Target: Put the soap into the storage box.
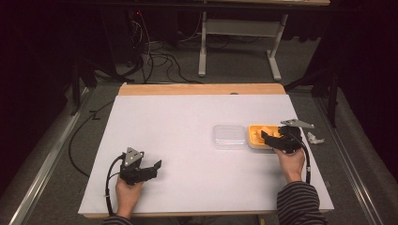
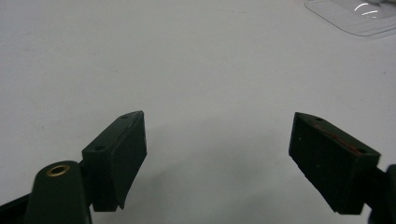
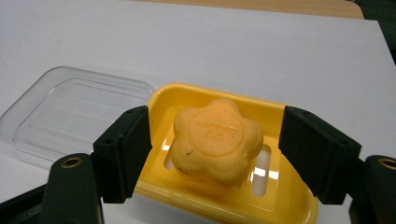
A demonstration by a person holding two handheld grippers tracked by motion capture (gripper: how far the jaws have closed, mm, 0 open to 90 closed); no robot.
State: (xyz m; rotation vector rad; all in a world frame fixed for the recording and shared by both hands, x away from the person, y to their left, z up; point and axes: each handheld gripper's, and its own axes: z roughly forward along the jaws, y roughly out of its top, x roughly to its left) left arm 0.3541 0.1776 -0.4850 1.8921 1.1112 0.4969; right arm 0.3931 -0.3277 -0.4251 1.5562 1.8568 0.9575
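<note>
Soap (image 3: 217, 140) in the yellow dish (image 3: 285, 205) sits between the right tool's (image 3: 215, 156) spread jaws, untouched, so centre them before pinching; left tool (image 2: 219, 161) waits spread.

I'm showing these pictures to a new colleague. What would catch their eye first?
Probably the flower-shaped orange soap sitting in its yellow dish near the table's right edge, with the right gripper straddling it, pads not touching. Just left of the dish lies a clear plastic lid.
</note>
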